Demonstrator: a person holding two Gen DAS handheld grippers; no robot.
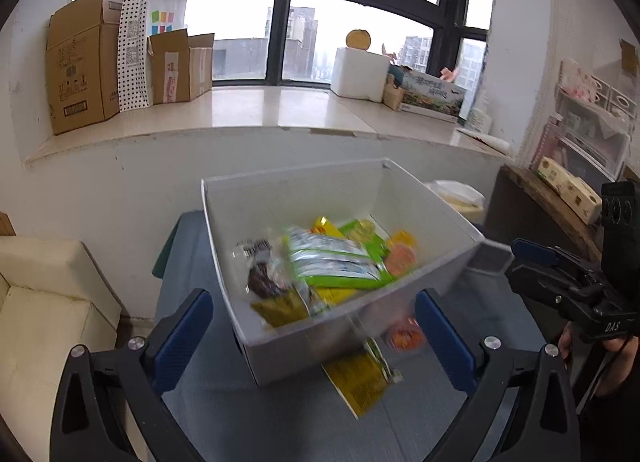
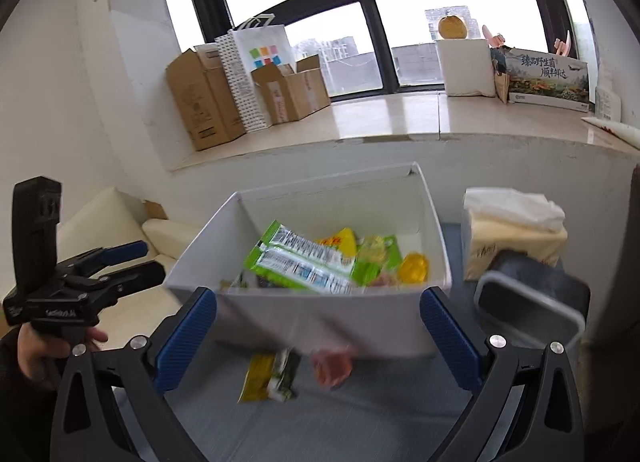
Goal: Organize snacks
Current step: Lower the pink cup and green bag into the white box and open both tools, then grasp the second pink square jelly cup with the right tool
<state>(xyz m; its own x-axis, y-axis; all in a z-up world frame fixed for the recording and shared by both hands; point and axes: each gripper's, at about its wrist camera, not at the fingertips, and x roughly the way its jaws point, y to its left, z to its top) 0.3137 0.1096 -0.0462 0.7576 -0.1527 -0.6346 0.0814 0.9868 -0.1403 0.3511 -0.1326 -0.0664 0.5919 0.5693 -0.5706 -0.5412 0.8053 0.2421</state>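
Observation:
A white open box (image 1: 432, 218) (image 2: 304, 314) stands on the blue-grey table and holds several snack packets, among them a green-and-silver one (image 1: 332, 262) (image 2: 304, 266). In front of the box lie a yellow packet (image 1: 360, 382) (image 2: 268, 378) and an orange round snack (image 1: 404, 336) (image 2: 332, 368). My left gripper (image 1: 316, 338) is open and empty, just short of the box. It also shows at the left of the right wrist view (image 2: 128, 258). My right gripper (image 2: 320, 334) is open and empty, above the loose snacks. It shows at the right of the left wrist view (image 1: 528, 258).
A tissue pack (image 2: 516, 230) and a grey lidded container (image 2: 532, 302) stand right of the box. A cream sofa (image 1: 44, 302) is at the left. Cardboard boxes (image 1: 80, 62) and a white foam box (image 1: 360, 74) sit on the window sill.

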